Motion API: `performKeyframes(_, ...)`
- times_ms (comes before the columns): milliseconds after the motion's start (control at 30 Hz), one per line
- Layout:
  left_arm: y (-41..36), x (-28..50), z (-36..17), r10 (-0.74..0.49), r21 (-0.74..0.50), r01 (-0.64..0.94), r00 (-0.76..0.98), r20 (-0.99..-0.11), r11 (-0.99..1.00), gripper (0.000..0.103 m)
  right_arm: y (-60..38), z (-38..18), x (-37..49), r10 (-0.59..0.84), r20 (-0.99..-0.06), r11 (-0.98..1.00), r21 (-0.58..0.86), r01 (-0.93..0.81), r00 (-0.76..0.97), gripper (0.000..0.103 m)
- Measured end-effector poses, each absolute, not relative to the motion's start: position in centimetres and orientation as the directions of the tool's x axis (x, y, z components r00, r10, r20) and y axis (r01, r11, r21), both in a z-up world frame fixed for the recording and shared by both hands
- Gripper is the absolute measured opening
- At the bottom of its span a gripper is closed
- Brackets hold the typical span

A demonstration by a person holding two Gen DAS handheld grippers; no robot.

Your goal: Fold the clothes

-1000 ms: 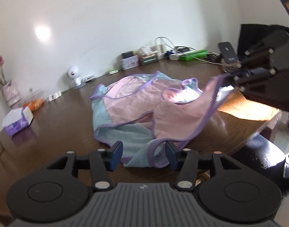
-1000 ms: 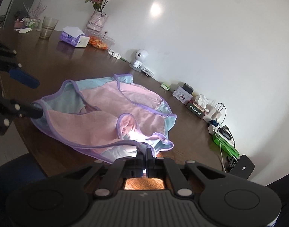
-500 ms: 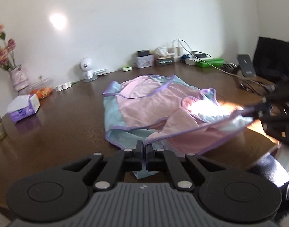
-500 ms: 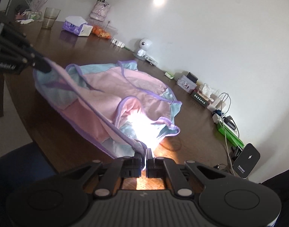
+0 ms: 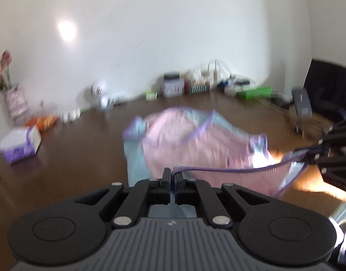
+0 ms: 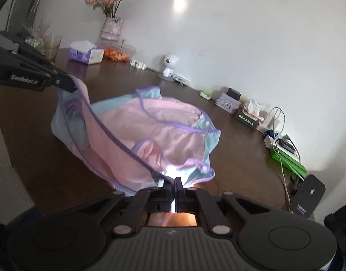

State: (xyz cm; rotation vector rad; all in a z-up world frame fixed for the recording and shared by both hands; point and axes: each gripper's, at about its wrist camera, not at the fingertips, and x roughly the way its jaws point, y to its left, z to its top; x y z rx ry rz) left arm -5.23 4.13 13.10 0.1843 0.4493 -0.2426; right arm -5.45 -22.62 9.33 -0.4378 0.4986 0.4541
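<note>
A pink and light-blue garment [image 6: 155,133] with purple trim lies partly on the dark wooden table [image 6: 48,164]. Its near hem is lifted and stretched taut between both grippers. My left gripper [image 5: 173,174] is shut on one end of the purple hem [image 5: 218,169]; in the right wrist view that gripper [image 6: 70,85] shows at the upper left. My right gripper [image 6: 173,184] is shut on the other end of the hem; in the blurred left wrist view it [image 5: 313,151] is at the right edge. The far part of the garment [image 5: 173,135] still rests on the table.
Along the wall stand a flower vase [image 6: 110,28], a glass [image 6: 51,46], a tissue box [image 6: 86,53], a small white camera [image 6: 169,64], boxes, chargers and cables [image 6: 279,135]. A black charging stand [image 6: 307,194] sits at the right. A dark chair [image 5: 331,85] is beyond the table.
My left gripper closed on the near hem and lifted it. Both grippers rose and the hem between them pulled taut, raising the garment's near side off the table.
</note>
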Motion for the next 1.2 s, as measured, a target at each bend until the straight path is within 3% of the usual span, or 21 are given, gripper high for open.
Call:
performKeyframes(167, 3.4, 10.4, 22.9, -0.26, 0.177, 0.38, 0.841, -0.474, 0.908, 0.003, -22.1, 19.0, 9.0, 0.381, -0.526, 0.808, -0.211, -0.55, 0.761, 0.001)
performKeyframes(333, 2.9, 25.2, 34.0, -0.14, 0.29, 0.287, 0.888, -0.437, 0.913, 0.003, -20.1, 31.4, 24.2, 0.285, -0.429, 0.862, -0.276, -0.425, 0.857, 0.001)
performKeyframes(533, 2.2, 23.2, 46.2, -0.188, 0.33, 0.233, 0.969, -0.163, 0.915, 0.003, -20.4, 42.9, 25.6, 0.257, -0.209, 0.898, -0.31, -0.313, 0.944, 0.001)
performKeyframes(633, 2.1, 20.5, 47.6, -0.219, 0.333, 0.246, 0.969, -0.116, 0.91, 0.003, -21.3, 44.6, 23.3, 0.268, -0.151, 0.901, -0.31, -0.303, 0.952, 0.001)
performKeyframes(767, 1.6, 17.6, 45.4, -0.22, 0.361, 0.258, 0.965, -0.143, 0.896, 0.003, -22.2, 43.2, 20.3, 0.283, -0.161, 0.9, -0.297, -0.32, 0.946, 0.001)
performKeyframes(900, 1.2, 13.5, 38.2, -0.207, 0.354, 0.28, 0.951, -0.23, 0.892, 0.003, -22.2, 37.4, 16.4, 0.305, -0.251, 0.88, -0.295, -0.373, 0.919, 0.001)
performKeyframes(1067, 1.3, 6.2, 22.3, -0.19, 0.284, 0.321, 0.894, -0.407, 0.904, 0.003, -21.7, 22.1, 9.2, 0.327, -0.474, 0.83, -0.269, -0.489, 0.817, 0.001)
performKeyframes(1200, 1.8, -0.3, 9.9, -0.274, 0.094, 0.415, 0.738, -0.616, 0.905, 0.003, -22.0, 9.7, 1.9, 0.359, -0.644, 0.803, -0.157, -0.575, 0.676, 0.001)
